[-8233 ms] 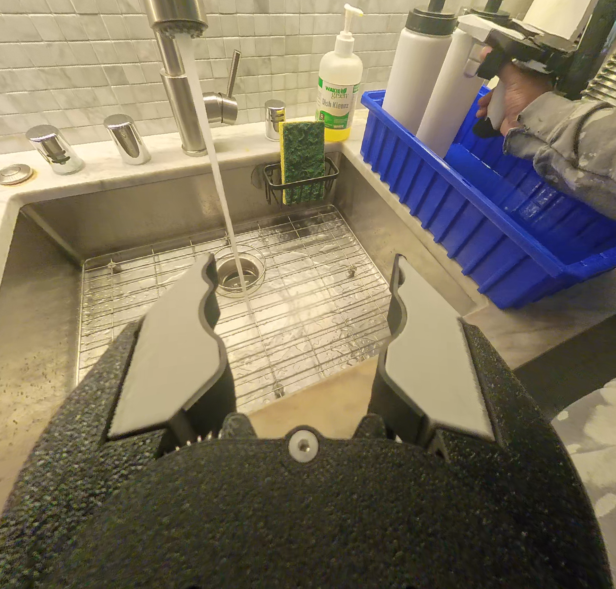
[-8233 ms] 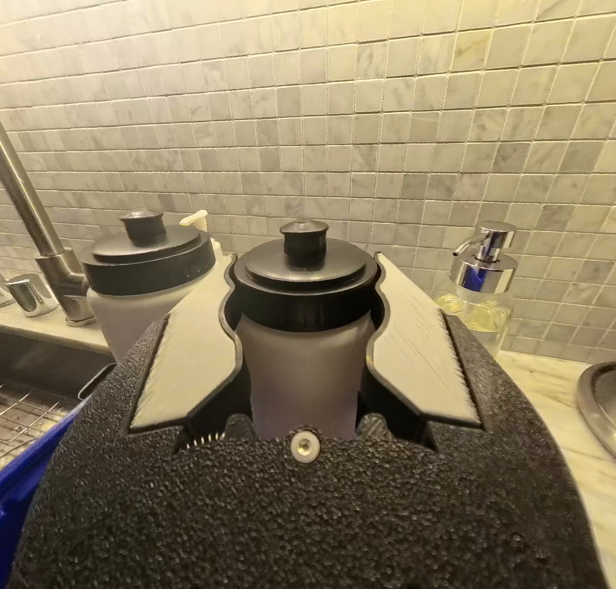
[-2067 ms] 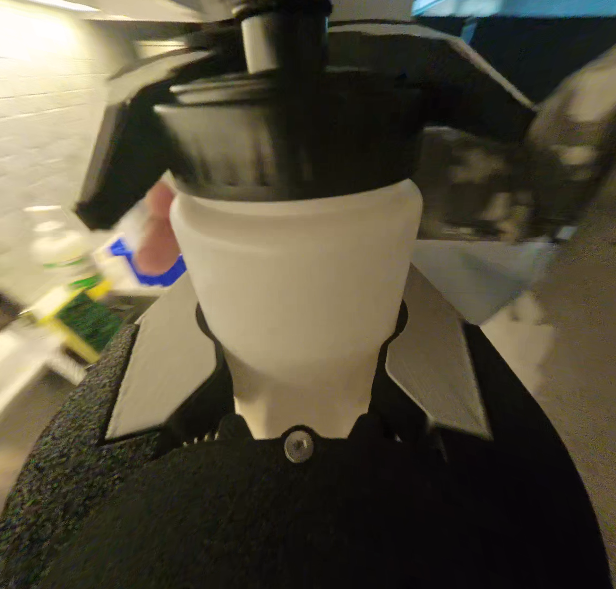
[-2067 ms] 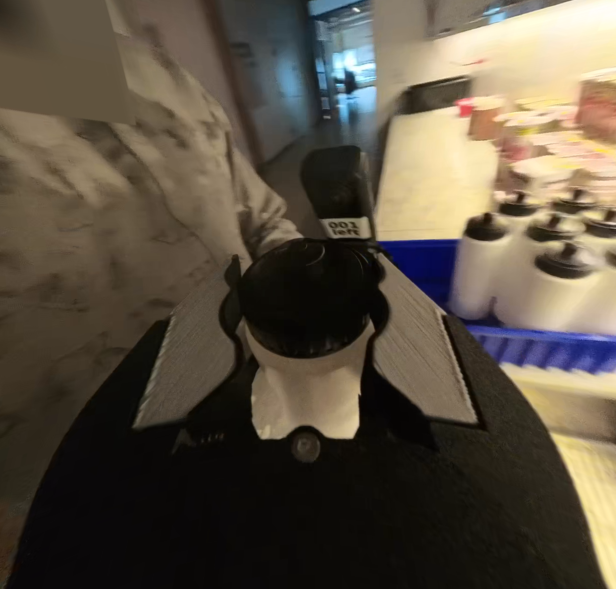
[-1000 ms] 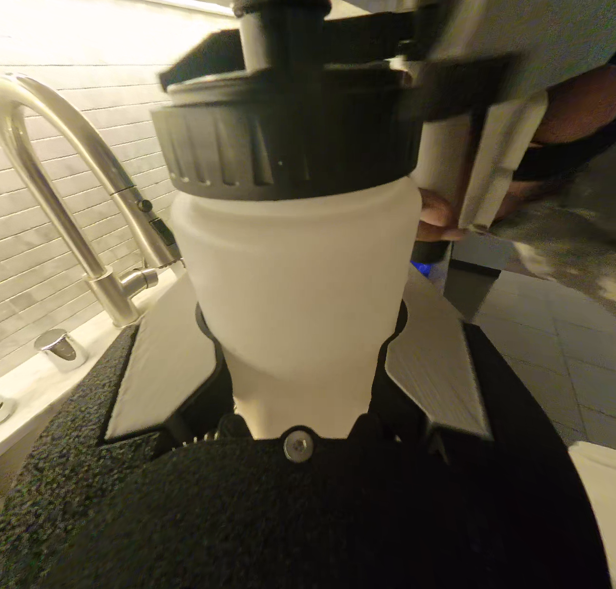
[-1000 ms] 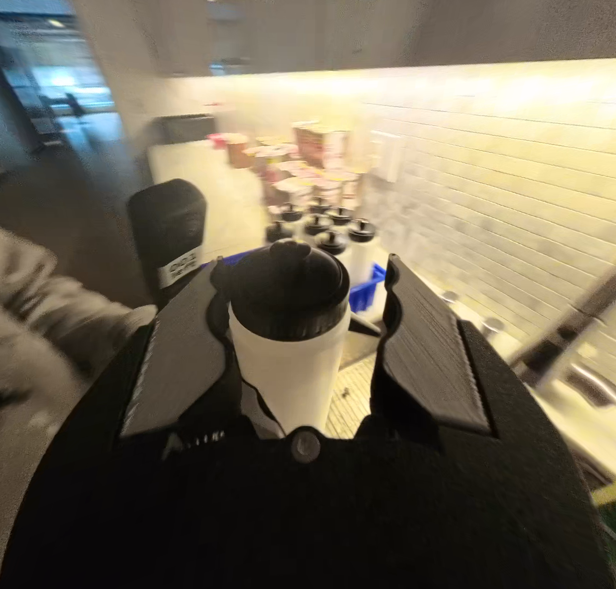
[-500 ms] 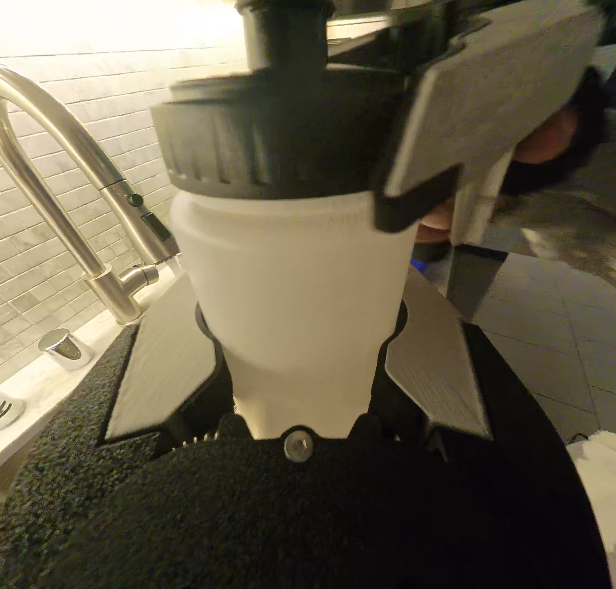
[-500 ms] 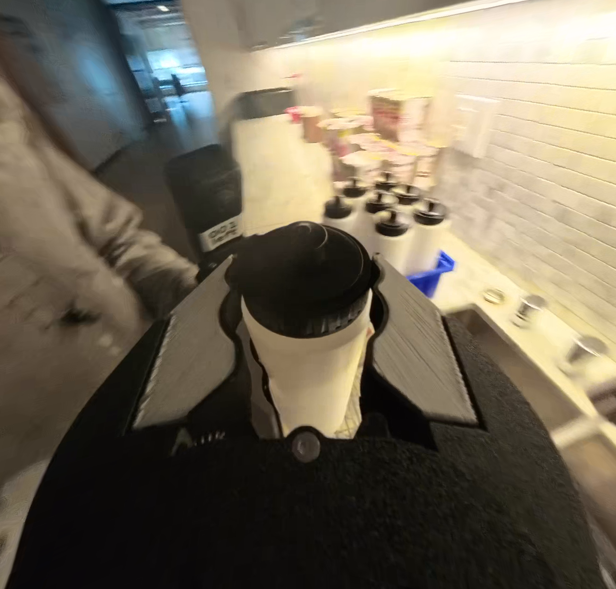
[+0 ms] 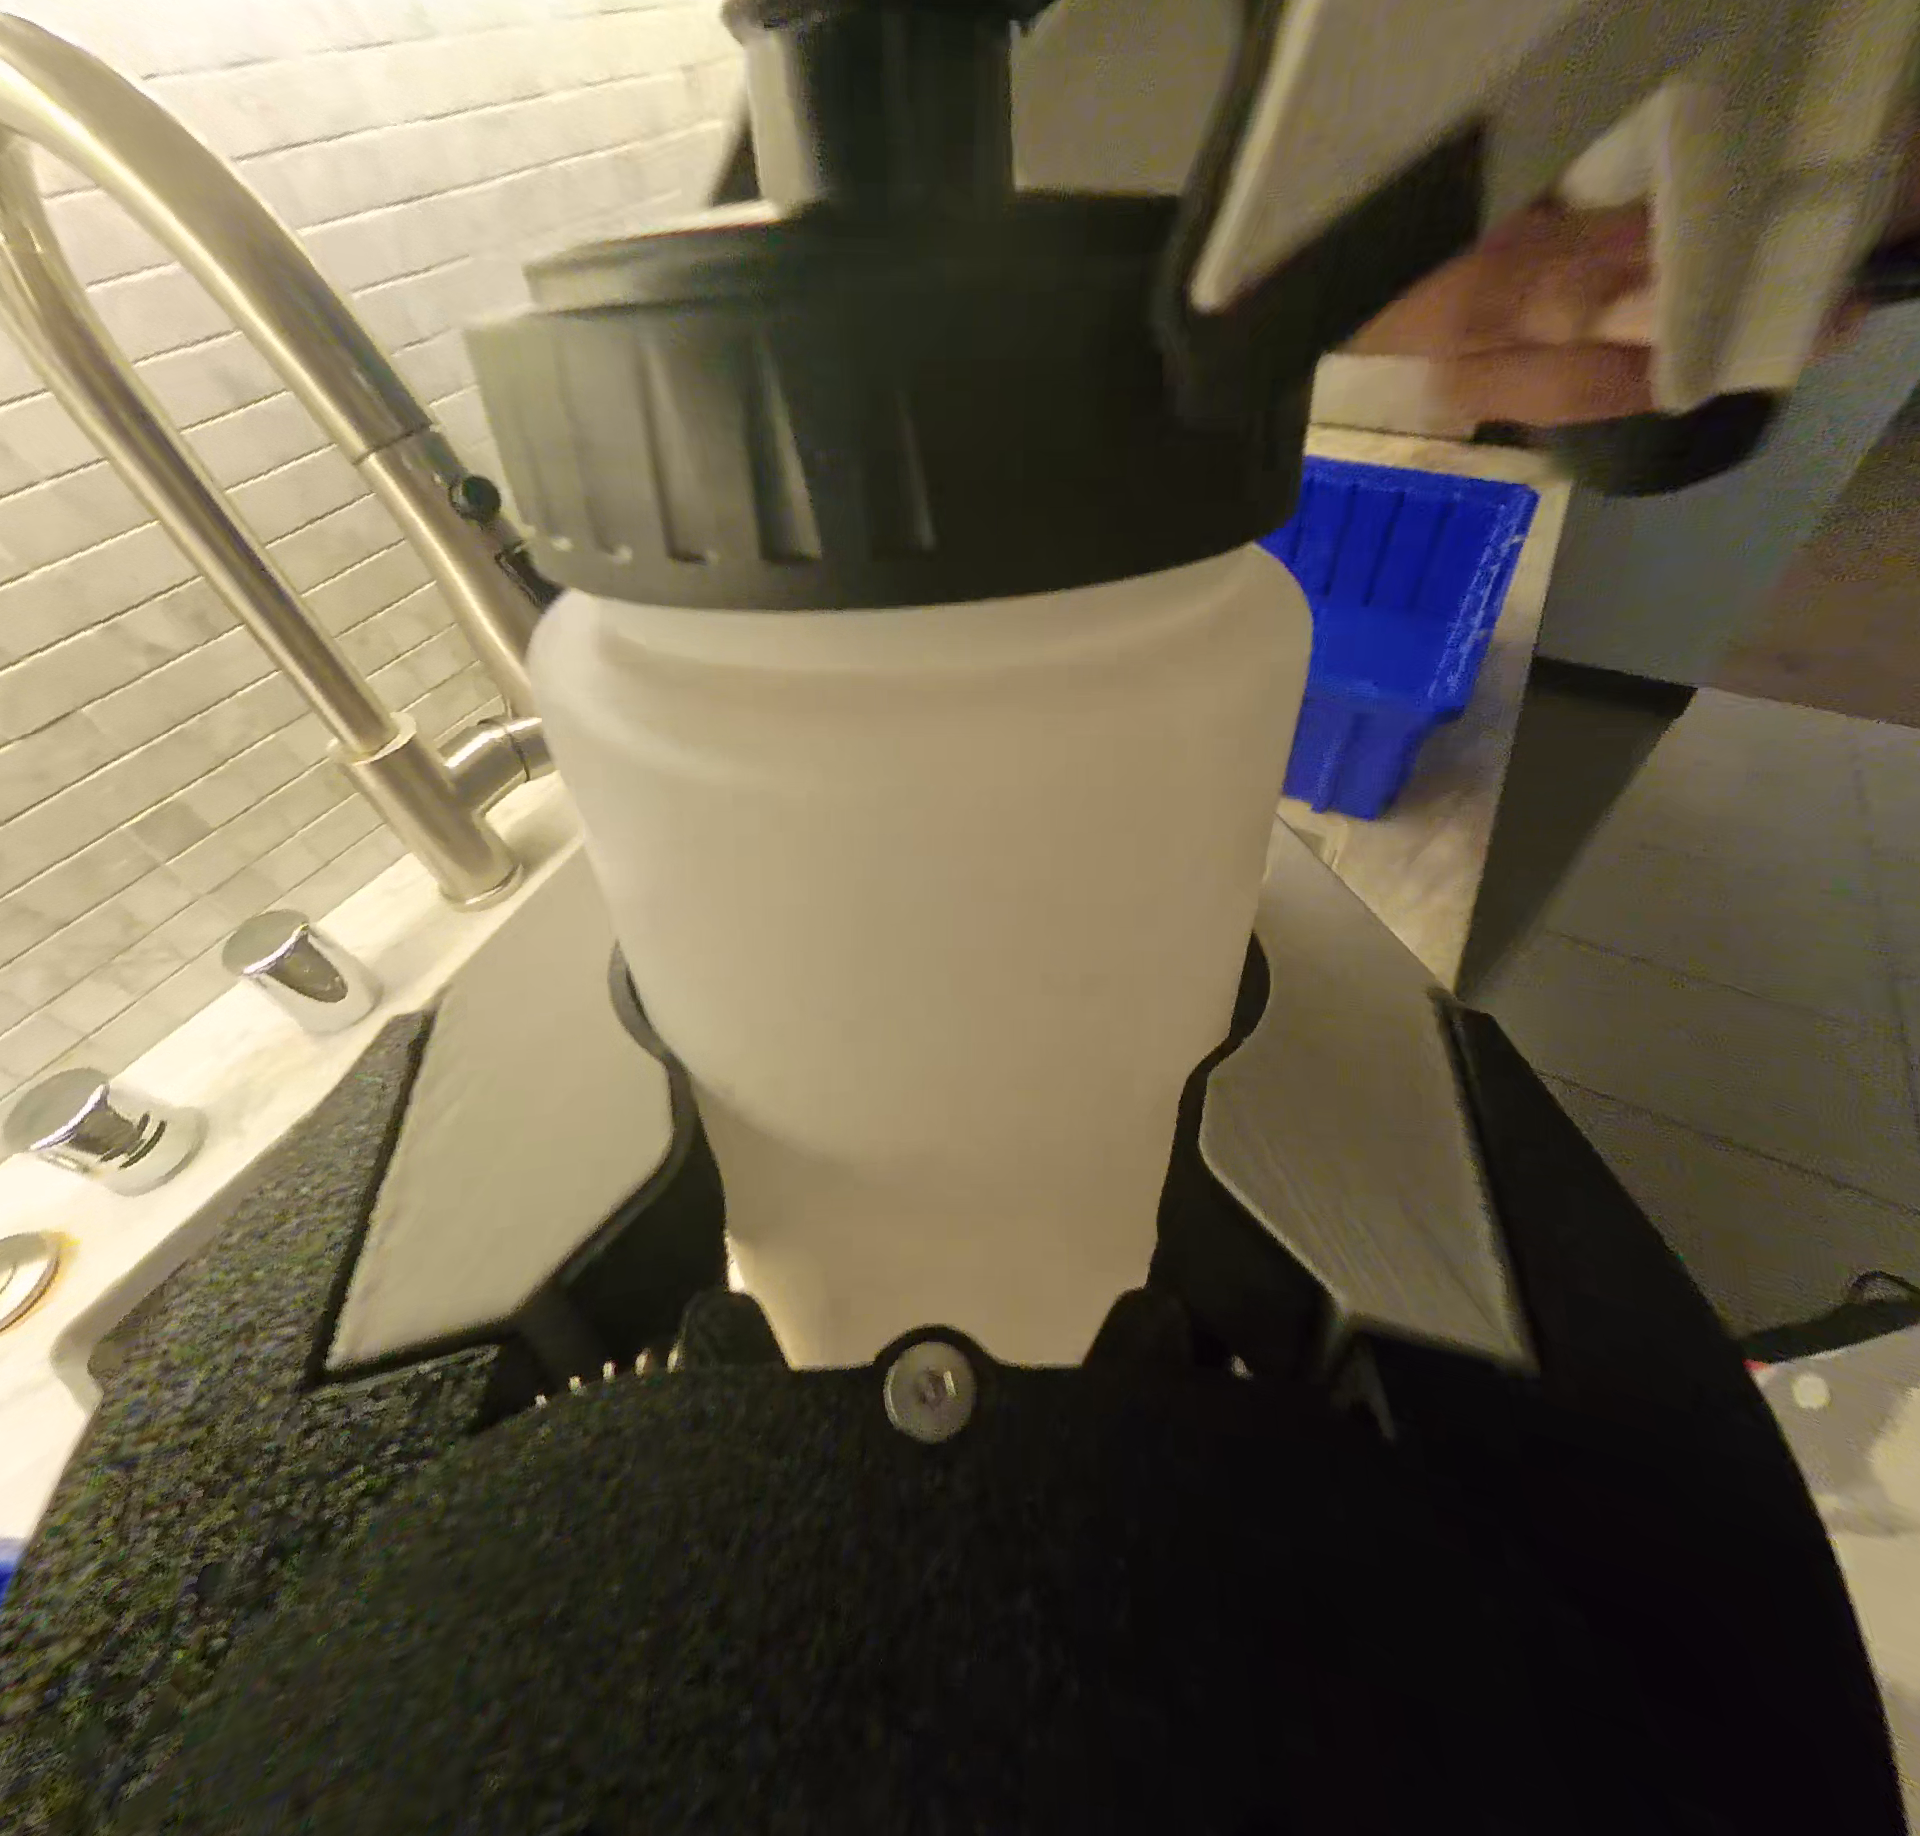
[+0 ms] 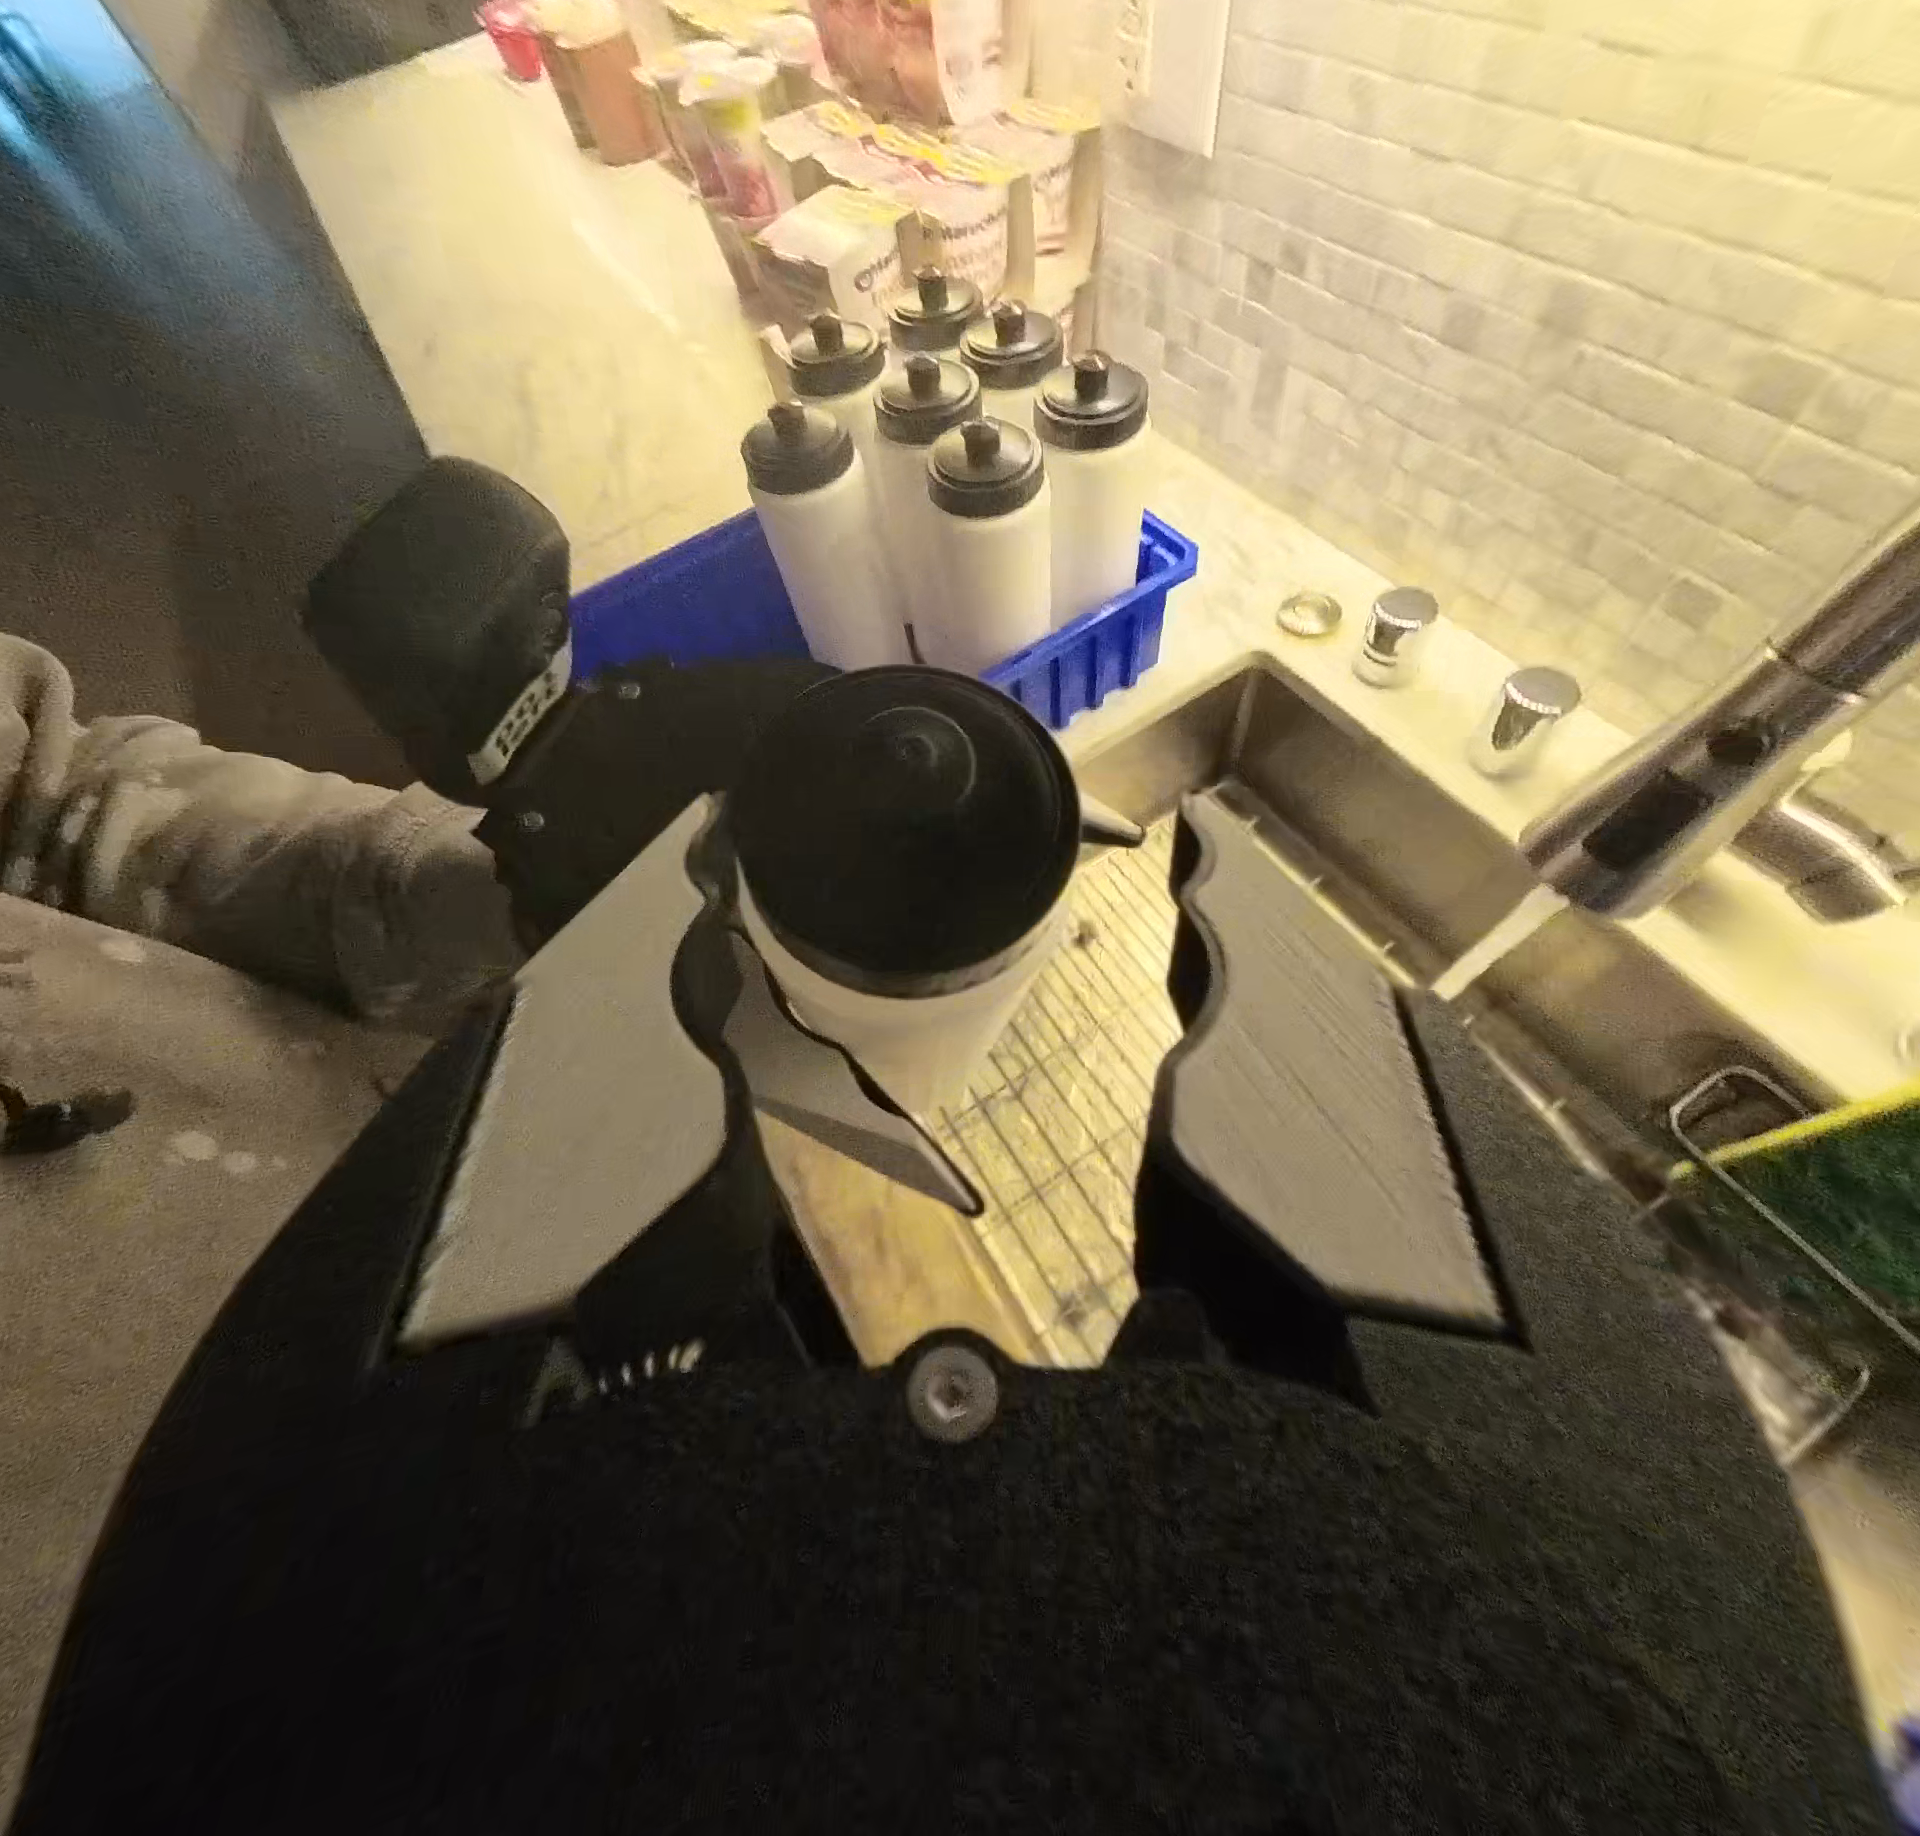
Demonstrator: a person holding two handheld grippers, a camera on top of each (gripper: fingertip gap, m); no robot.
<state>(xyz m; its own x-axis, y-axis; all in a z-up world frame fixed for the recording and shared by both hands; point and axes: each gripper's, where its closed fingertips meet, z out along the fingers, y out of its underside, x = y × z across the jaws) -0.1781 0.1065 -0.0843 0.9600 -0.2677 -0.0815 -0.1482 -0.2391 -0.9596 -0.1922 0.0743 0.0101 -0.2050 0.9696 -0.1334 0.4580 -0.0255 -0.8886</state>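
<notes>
The left gripper [image 9: 940, 1038] pinches one white bottle [image 9: 914, 851] round its body, with both grey fingers [image 9: 520, 1163] tight against the sides. The bottle has one black cap [image 9: 883, 436] with a short spout on top.

The right gripper [image 10: 940, 965] is spread wide around that cap [image 10: 914, 820]. Its left finger [image 10: 582, 1080] sits just beside the cap, and its right finger [image 10: 1309, 1090] is well apart from it. It grips nothing. In the left wrist view, one finger of the right gripper [image 9: 1309, 165] is right at the cap's right edge, with a hand behind it, too blurred to tell more.

Below the bottle is a steel sink [image 10: 1299, 747] with a wire rack [image 10: 1049, 1111] on its bottom. One bent silver tap [image 9: 239, 352] stands at the far side of the sink. On the sink's right, in the right wrist view, a green and yellow sponge [image 10: 1808, 1194] sits in a wire holder.

Farther off, past the sink, one blue bin [image 10: 1101, 633] stands on the pale counter [image 10: 499, 259]. It holds seven white bottles with black caps [image 10: 977, 529], all upright and close together. Three small shiny knobs [image 10: 1397, 633] sit along the counter edge by the tiled wall [image 10: 1507, 259]. Behind the bin is a pile of food packets [image 10: 883, 176]; they are too blurred to count.
</notes>
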